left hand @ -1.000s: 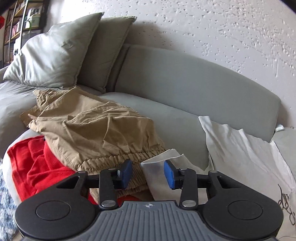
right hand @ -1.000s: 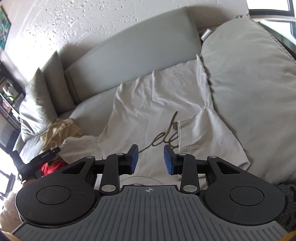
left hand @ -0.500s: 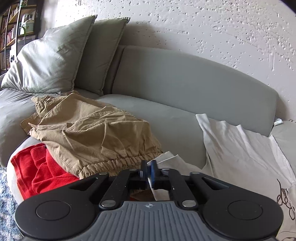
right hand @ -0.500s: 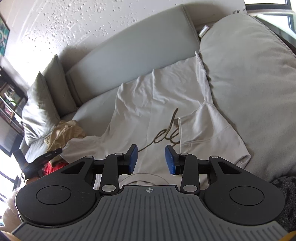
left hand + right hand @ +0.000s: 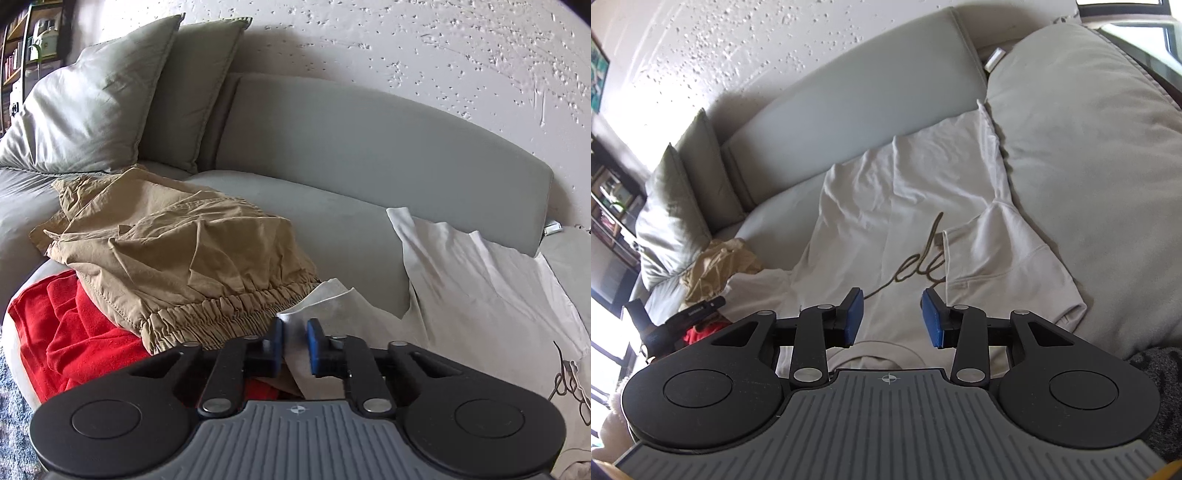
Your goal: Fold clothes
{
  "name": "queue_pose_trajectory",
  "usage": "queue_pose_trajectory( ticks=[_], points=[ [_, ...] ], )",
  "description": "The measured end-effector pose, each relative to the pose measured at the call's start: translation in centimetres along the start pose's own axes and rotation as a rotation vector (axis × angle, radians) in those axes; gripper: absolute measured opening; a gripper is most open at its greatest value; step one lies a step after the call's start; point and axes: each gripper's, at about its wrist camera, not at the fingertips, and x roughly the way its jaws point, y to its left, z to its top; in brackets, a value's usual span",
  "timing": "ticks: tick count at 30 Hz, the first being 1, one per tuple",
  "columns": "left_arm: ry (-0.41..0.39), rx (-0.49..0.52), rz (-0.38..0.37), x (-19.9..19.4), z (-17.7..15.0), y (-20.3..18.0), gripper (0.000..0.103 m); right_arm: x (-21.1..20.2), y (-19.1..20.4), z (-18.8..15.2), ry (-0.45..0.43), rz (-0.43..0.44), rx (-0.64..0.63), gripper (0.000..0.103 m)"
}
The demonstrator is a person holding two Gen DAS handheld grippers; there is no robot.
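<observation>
White cotton fills the lower right of the left wrist view, where the white T-shirt (image 5: 480,295) lies spread on the grey sofa (image 5: 351,229) with its sleeve (image 5: 325,306) reaching toward the camera. The left gripper (image 5: 294,339) has that sleeve's edge between its blue pads, and the jaws stand narrowly apart with a slim gap showing (whether the pads press the cloth cannot be told from this angle). Just left of the sleeve, tan shorts (image 5: 177,251) with a gathered elastic waistband lie crumpled, partly on top of a red garment (image 5: 74,325). Two grey pillows (image 5: 122,96) lean against the sofa back under a textured white wall (image 5: 424,55). From the right wrist view, the T-shirt (image 5: 894,206) lies flat on the sofa seat (image 5: 1089,166), its hem toward the backrest and its collar nearest the camera, dark script lettering (image 5: 916,266) across the chest. Its right-hand sleeve is folded in over the body, covering part of the lettering. The right gripper (image 5: 892,317) hovers above the collar area with its jaws wide apart and nothing between them. At far left the left gripper (image 5: 676,317) shows as a dark shape beside the tan shorts (image 5: 716,266) and a scrap of the red garment (image 5: 698,332).
</observation>
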Motion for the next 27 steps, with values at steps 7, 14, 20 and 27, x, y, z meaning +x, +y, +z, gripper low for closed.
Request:
queue_pose_trajectory(
  ticks=[7,14,20,27],
  points=[
    [-0.043,0.039,0.085,-1.2,0.8,-1.4,0.000,-0.2,0.0,-0.1,0.000,0.026,0.006,0.042],
    [-0.139,0.429,0.046,-4.1,-0.5,-11.9,0.000,-0.6,-0.8,-0.4,-0.009,0.046,0.029,0.043],
    [-0.081,0.932,-0.019,-4.2,-8.8,-22.7,0.000,-1.2,-1.5,-0.6,-0.020,0.054,0.048,0.043],
    [0.095,1.016,-0.028,-3.1,-12.9,-24.7,0.022,-1.8,-2.6,-0.8,-0.020,0.059,0.072,0.047]
  ],
)
